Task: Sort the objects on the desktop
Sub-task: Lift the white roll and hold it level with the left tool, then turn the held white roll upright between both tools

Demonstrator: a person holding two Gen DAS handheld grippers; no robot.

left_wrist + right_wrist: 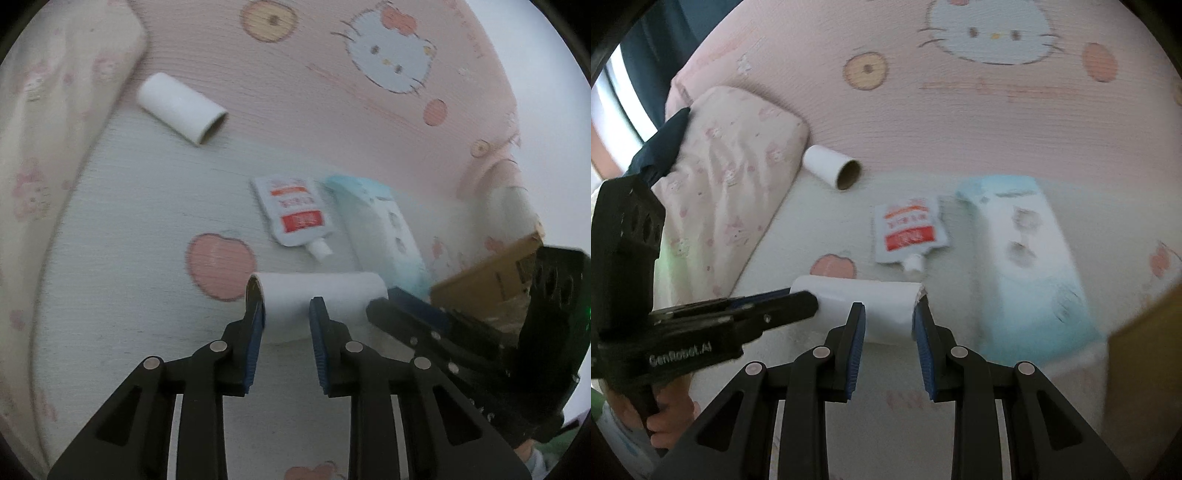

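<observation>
White paper roll (317,295), lying sideways.

Open blanket (140,229) left of pouch (295,210)

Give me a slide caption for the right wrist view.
Both grippers hold one white paper roll by its ends; spout pouch, tissue pack and second roll lie beyond.

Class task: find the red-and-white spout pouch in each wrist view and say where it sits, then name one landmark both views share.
Left wrist: pouch just right of centre, spout toward the camera, left of the blue pack.
Right wrist: pouch at centre, again left of the blue pack.
Shared landmark: the far paper tube beside the pillow.
</observation>
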